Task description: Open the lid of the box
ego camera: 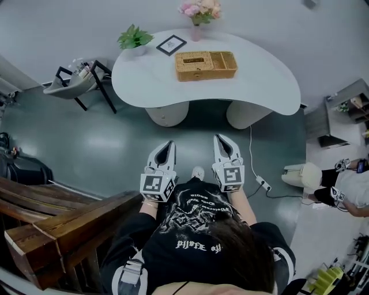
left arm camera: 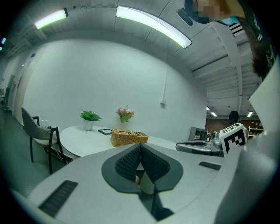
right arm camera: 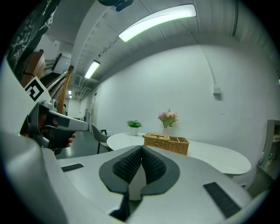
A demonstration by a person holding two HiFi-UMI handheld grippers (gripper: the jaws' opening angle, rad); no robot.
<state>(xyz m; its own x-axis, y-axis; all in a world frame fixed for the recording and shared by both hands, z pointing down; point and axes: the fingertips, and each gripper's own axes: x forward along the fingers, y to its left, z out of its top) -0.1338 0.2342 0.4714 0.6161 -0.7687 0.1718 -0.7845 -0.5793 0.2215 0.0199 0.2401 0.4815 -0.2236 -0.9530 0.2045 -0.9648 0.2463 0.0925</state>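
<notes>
Holding my left hand-held gripper [ego camera: 168,144] and right hand-held gripper [ego camera: 219,139] closed and empty, I judge the wicker box [ego camera: 222,64], near the table [ego camera: 262,80] far edge, light and stiff; I'd take the lid [ego camera: 193,59] by its front lip.

The box [ego camera: 206,65] is yellow-brown with a woven basket pattern. The table [ego camera: 259,86] is white. The plant [ego camera: 134,37] is green and the flowers [ego camera: 199,8] are pink. The frame [ego camera: 171,44] is black with a white middle. The floor [ego camera: 109,150] is dark grey-green. The left gripper [ego camera: 170,144] and right gripper [ego camera: 219,138] are pale grey, each with black-and-white square marks. Their pads [left arm camera: 127,164] are dark grey with ridges. The shirt [ego camera: 196,230] is black with white print.
</notes>
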